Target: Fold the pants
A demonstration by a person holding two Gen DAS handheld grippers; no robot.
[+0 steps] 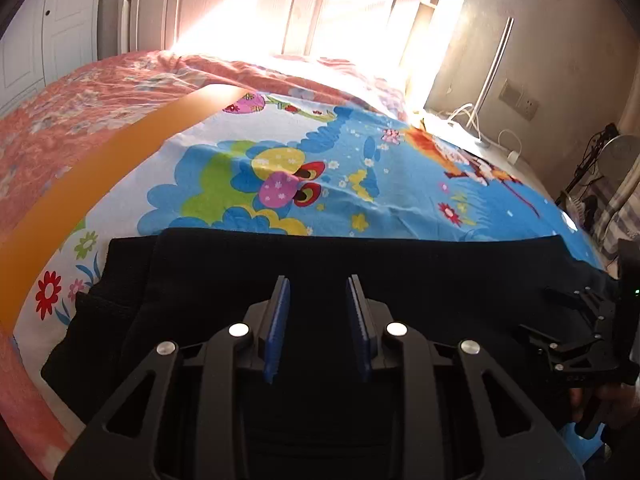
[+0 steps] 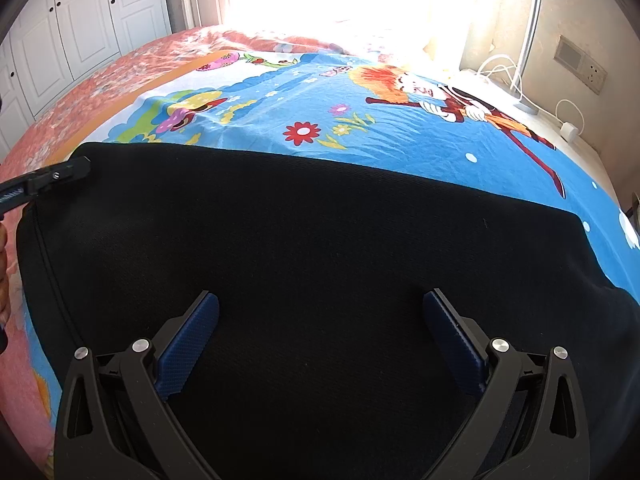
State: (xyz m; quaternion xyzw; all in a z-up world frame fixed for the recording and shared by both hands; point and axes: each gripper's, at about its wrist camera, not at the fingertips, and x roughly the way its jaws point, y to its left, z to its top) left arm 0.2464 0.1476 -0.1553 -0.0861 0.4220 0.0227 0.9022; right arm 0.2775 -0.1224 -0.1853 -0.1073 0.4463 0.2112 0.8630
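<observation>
Nearest in the left wrist view, the left gripper hangs low over black cloth, its blue pads parted by a narrow gap with nothing between them. In the right wrist view the right gripper stands spread wide — both blue pads apart, dark fabric showing between them, none of it pinched.

The pants lie flat under both tools, a broad black slab running left to right across the near part of the bed. A stitched seam curves down the left end. At that left end the left gripper appears again from the side, its tip over the far left corner of the cloth; whether it touches cannot be told.

Just beyond the far edge of the pants spreads a cartoon sheet — blue, with flowers and a red-haired figure. An orange band borders it on the left, then a pink floral bedspread. Farthest off stand a white headboard, white wardrobe doors at left, and white cables near a wall socket at right.
</observation>
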